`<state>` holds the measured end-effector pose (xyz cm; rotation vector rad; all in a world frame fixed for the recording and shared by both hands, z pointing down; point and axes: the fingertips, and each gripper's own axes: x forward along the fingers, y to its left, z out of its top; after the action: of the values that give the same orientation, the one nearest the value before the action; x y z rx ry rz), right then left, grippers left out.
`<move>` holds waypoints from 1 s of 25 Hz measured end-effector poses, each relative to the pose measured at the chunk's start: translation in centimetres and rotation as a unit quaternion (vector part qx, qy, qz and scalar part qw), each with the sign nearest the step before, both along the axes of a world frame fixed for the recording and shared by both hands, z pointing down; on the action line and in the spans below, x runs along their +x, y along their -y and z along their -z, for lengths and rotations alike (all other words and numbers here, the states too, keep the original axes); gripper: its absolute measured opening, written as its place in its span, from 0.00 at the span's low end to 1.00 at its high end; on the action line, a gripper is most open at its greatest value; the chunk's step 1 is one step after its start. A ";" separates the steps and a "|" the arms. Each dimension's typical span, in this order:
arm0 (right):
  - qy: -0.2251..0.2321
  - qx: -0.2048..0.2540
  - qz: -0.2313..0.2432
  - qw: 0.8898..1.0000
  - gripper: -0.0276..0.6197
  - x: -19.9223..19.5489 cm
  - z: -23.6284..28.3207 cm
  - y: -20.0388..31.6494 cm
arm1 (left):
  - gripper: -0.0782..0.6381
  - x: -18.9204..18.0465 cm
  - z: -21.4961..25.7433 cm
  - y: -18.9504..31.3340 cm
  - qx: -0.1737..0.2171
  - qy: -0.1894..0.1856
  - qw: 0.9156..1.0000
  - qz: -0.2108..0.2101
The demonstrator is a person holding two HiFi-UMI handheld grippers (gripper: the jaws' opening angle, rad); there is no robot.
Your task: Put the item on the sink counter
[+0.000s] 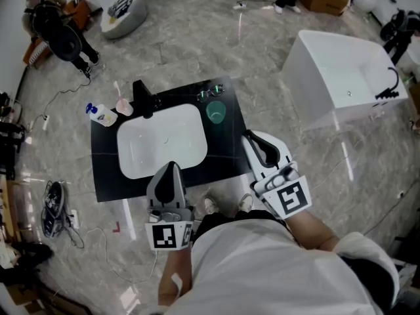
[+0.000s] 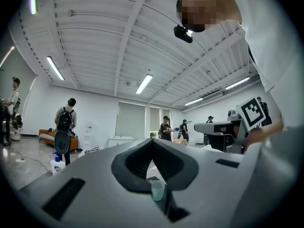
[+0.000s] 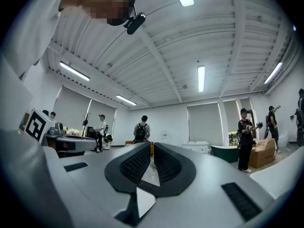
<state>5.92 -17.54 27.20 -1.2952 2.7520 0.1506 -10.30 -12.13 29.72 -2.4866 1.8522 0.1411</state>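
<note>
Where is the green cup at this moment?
In the head view, the green cup stands on the black counter, just right of the white basin, directly below the glasses in the picture.

Cup right of sink basin

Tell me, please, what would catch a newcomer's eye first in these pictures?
The black sink counter with its white basin fills the middle of the head view, a green cup standing near its far right corner. Both grippers, left and right, hang shut and empty at its near edge, and a white bathtub stands on the floor to the right.
</note>
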 end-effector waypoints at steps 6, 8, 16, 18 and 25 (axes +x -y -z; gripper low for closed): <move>-0.001 -0.002 -0.003 1.000 0.12 0.1 0.0 0.7 | 0.11 0.4 0.1 0.6 0.006 0.002 1.000 -0.007; 0.000 -0.001 -0.003 1.000 0.12 0.2 0.1 0.8 | 0.11 0.5 0.1 0.7 0.009 0.006 1.000 -0.008; 0.000 -0.005 0.002 1.000 0.12 0.0 0.3 1.1 | 0.11 0.8 0.3 1.2 0.005 -0.002 1.000 -0.012; 0.000 -0.006 0.001 1.000 0.12 0.0 0.2 1.1 | 0.11 0.8 0.1 1.2 0.003 -0.003 1.000 -0.014; -0.001 -0.011 -0.009 1.000 0.12 0.3 0.1 0.7 | 0.11 0.9 0.0 1.1 -0.002 -0.009 1.000 -0.026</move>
<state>6.25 -18.23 27.12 -1.3266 2.7518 0.1241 -9.43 -13.25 29.76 -2.5468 1.7969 0.1619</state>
